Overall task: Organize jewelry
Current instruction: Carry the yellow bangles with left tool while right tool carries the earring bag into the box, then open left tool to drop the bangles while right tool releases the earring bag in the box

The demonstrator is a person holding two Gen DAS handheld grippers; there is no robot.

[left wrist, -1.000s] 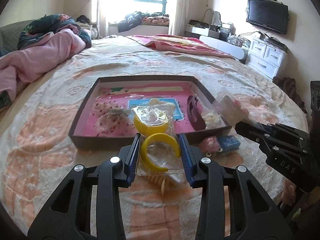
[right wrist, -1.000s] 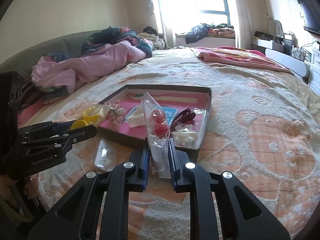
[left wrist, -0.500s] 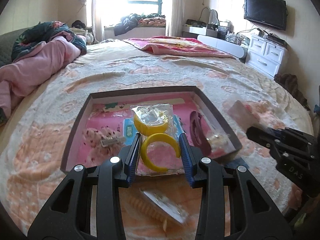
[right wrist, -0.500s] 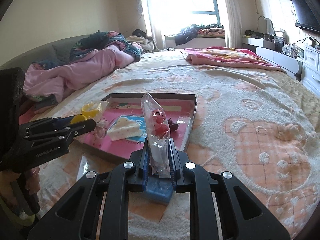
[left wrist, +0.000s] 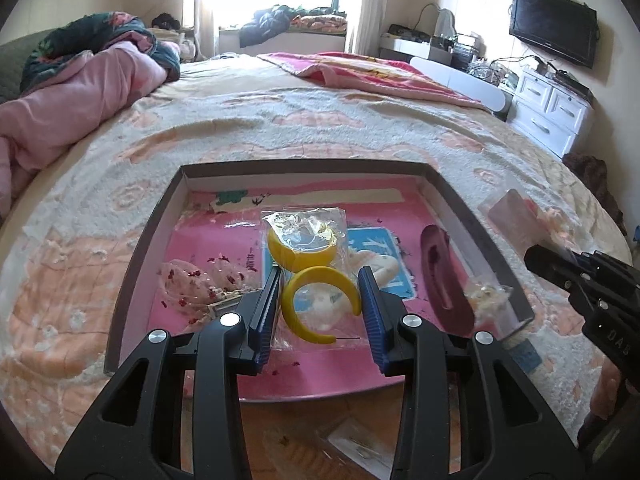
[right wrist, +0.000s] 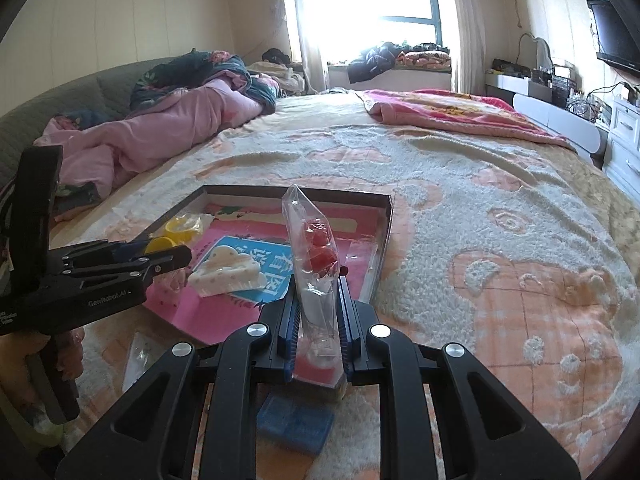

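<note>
My left gripper (left wrist: 320, 308) is shut on a clear bag with two yellow bangles (left wrist: 316, 276), held over the pink floor of a shallow dark-rimmed box (left wrist: 296, 167). Inside the box lie a pink beaded piece in plastic (left wrist: 192, 284), a dark red hair clip (left wrist: 440, 276) and a white polka-dot claw clip (right wrist: 228, 272). My right gripper (right wrist: 318, 316) is shut on a narrow clear bag with red pieces (right wrist: 316, 248), held upright above the box's near right corner (right wrist: 384, 232). The left gripper (right wrist: 120, 268) also shows at the left of the right wrist view.
The box rests on a fluffy peach-and-cream bed cover (right wrist: 520, 240). A blue packet (right wrist: 296, 424) and a small clear bag (right wrist: 140, 352) lie on the cover just short of the box. Pink bedding (left wrist: 60, 96) is piled far left; white drawers (left wrist: 556, 108) stand right.
Both grippers have moved forward over the box with their bags. The box now fills the near view, and the loose packets on the cover have dropped below and behind the fingers.
</note>
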